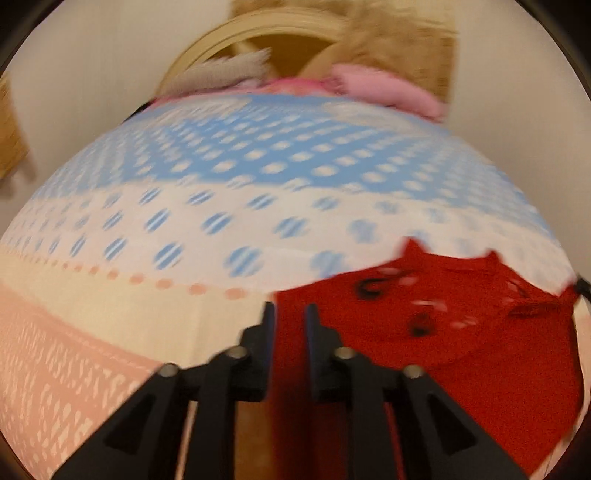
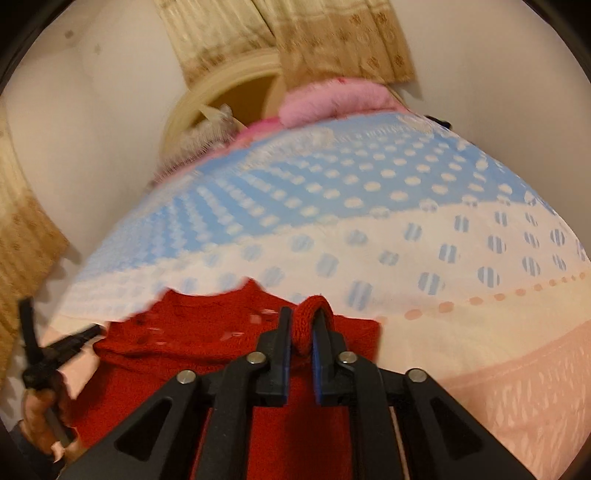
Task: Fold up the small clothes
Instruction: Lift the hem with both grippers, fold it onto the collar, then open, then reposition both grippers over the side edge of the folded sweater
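Observation:
A small red knitted sweater (image 1: 454, 332) with black and white motifs lies on the bed. My left gripper (image 1: 290, 314) is shut on the sweater's left edge, with red cloth between the fingers. In the right wrist view the same sweater (image 2: 207, 332) spreads to the left. My right gripper (image 2: 302, 325) is shut on a rolled red hem of the sweater that bulges up between the fingers. The left gripper (image 2: 48, 350), held by a hand, shows at the far left of the right wrist view. Both views are blurred by motion.
The bed is covered by a blue, white and peach dotted sheet (image 1: 221, 206). At its far end lie pink clothes (image 1: 388, 88) and a grey knit piece (image 1: 221, 74) against a cream headboard (image 2: 221, 92). Beige curtains (image 2: 332, 33) hang behind.

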